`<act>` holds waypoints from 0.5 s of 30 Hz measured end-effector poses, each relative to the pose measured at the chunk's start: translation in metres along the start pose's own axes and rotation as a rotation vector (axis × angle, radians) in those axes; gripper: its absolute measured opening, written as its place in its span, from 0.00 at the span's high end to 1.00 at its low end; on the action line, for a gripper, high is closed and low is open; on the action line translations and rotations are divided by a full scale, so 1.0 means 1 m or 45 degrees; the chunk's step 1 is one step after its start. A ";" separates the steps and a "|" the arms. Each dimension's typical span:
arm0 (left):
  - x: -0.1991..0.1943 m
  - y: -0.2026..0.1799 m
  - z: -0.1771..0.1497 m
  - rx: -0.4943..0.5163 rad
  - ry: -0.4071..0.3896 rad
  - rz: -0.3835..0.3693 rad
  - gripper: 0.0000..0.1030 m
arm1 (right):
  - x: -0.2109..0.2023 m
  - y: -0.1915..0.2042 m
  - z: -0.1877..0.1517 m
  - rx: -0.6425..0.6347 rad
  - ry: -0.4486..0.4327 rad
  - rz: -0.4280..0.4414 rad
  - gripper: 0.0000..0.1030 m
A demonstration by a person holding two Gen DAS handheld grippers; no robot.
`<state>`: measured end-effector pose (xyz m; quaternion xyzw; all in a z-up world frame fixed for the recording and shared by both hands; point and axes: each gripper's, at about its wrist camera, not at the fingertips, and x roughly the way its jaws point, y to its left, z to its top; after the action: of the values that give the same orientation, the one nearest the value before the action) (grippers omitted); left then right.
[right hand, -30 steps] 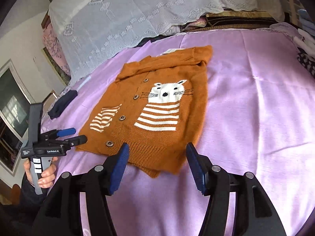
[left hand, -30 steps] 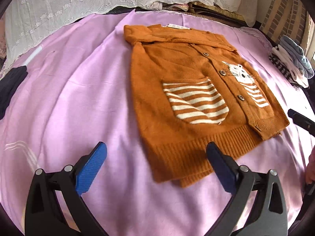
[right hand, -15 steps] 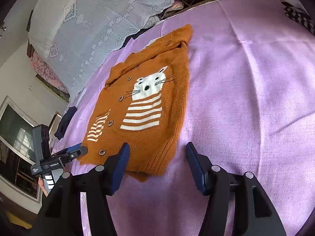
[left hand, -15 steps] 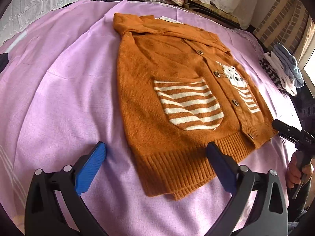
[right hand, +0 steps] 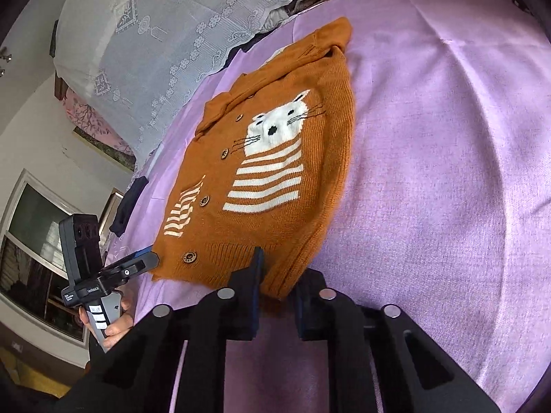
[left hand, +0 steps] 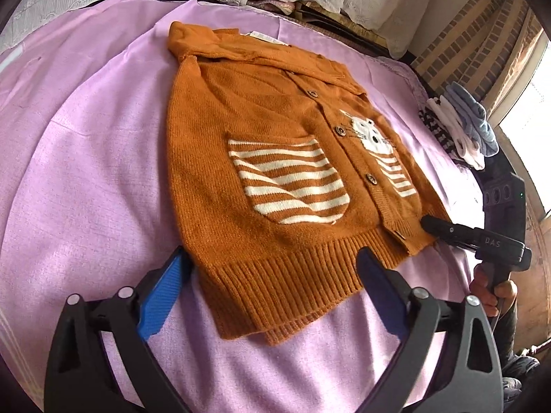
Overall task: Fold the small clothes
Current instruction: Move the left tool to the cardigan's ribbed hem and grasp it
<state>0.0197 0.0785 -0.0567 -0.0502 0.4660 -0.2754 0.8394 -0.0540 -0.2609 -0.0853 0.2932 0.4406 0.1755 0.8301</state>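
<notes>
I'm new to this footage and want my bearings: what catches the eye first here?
An orange knitted cardigan with a white cat face and striped pockets lies flat in the middle of a purple sheet. The right gripper is closing its jaws on the ribbed hem corner nearest it, while the left gripper straddles the other hem corner, jaws closing but not yet touching. A pile of folded clothes sits at the sheet's far right edge.

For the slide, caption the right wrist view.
Right tongs closing on the orange cat cardigan's ribbed hem corner, on purple cloth.
</notes>
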 end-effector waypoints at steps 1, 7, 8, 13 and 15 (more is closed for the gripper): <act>-0.001 0.002 0.000 -0.009 -0.014 0.012 0.39 | -0.001 -0.001 0.000 0.008 -0.007 0.011 0.92; -0.002 0.012 0.002 -0.060 -0.019 -0.043 0.83 | -0.005 -0.001 -0.001 0.005 -0.026 0.027 0.94; -0.003 0.010 0.001 -0.048 -0.023 -0.037 0.84 | -0.006 0.000 -0.001 0.006 -0.031 0.031 0.94; 0.000 0.005 -0.004 -0.024 0.034 -0.102 0.53 | -0.003 -0.003 -0.001 0.019 -0.007 0.038 0.94; -0.001 0.000 -0.007 0.003 0.038 -0.100 0.42 | -0.002 -0.005 0.000 0.042 -0.002 0.052 0.94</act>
<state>0.0136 0.0803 -0.0605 -0.0635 0.4757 -0.3093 0.8209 -0.0551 -0.2660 -0.0877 0.3160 0.4367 0.1850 0.8217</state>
